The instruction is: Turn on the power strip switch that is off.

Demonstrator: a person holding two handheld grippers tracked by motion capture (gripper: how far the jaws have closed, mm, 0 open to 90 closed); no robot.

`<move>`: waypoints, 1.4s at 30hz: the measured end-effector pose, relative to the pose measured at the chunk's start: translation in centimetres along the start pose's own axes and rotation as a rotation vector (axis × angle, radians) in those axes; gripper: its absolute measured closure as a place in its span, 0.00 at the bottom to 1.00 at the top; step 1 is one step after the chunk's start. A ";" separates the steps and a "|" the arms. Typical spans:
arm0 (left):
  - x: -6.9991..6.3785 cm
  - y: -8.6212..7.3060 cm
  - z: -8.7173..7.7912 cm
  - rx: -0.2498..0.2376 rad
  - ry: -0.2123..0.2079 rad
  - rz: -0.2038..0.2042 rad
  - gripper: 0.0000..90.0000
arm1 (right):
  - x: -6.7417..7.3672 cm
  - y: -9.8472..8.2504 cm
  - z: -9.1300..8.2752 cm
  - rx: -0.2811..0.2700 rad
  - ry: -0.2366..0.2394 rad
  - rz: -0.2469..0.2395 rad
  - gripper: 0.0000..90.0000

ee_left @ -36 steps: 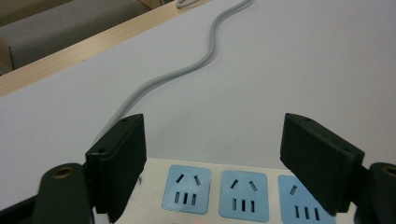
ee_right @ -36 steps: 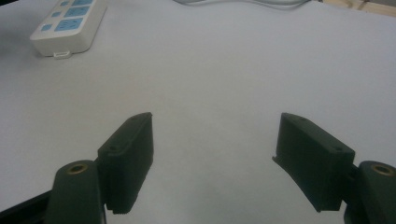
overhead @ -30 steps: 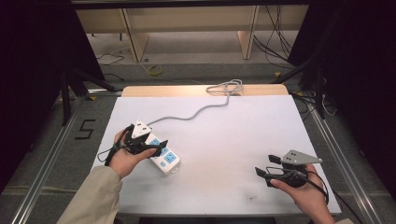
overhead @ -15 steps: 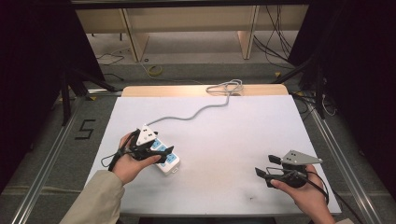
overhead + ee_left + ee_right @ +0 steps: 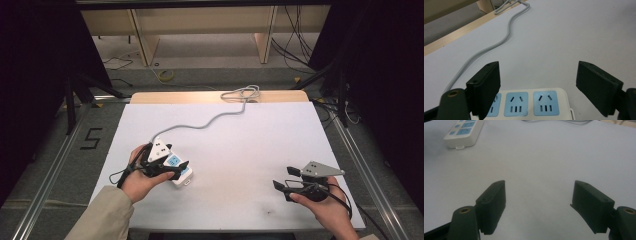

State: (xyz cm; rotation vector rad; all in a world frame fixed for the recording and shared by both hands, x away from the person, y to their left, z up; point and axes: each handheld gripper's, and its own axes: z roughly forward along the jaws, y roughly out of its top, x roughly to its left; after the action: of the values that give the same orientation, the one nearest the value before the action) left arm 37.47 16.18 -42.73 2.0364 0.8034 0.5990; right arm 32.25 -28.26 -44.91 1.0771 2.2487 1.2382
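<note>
- Power strip [image 5: 179,169] lies flat on the white table [image 5: 250,140], lower left of the high view; white body, blue socket faces up
- Its grey cord [image 5: 215,117] snakes from the strip toward the upper middle of the frame and loops over the table's far wooden edge
- Left gripper [image 5: 170,167] sits right over the strip, held in the left hand [image 5: 137,175]; jaws spread wide
- In the left gripper view the two black jaws stand apart on either side of the strip [image 5: 529,103], one at lower left, one at lower right; three blue sockets between them, nothing clamped
- Whether the jaw tips touch the strip's sides I cannot tell; they look to hang just above or beside it
- Right gripper [image 5: 287,180] rests at lower right of the high view, well apart from the strip, jaws also wide and holding nothing
- Right gripper view: bare table between the jaws, strip [image 5: 464,132] far off in the upper left corner
- Step in hand, as I judge it: the left gripper is lining up to grasp the strip across its width
- Next move calls for lowering so both jaws bracket the strip's long sides, then closing squarely
- Watch the cord: any lift or slide will drag it
</note>
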 end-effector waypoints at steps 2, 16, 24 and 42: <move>-0.2 -0.1 -0.1 -0.006 -0.001 0.001 0.22 | 0.0 0.0 0.0 0.003 0.000 0.001 0.31; -0.6 -1.1 -1.1 0.002 0.004 0.016 0.21 | 0.0 -0.1 -0.2 0.000 -0.001 -0.003 0.31; -0.7 -1.6 -1.4 0.007 0.006 0.019 0.21 | 0.0 -0.1 -0.2 0.000 0.001 -0.004 0.31; -0.2 -3.2 -2.9 0.016 0.026 0.014 0.19 | 0.0 -0.1 -0.3 -0.003 0.003 -0.006 0.30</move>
State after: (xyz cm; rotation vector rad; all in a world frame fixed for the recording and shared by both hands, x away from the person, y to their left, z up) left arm 34.40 18.98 -43.91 2.0537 0.8120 0.6299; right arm 32.03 -28.46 -44.89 1.0679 2.2491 1.2413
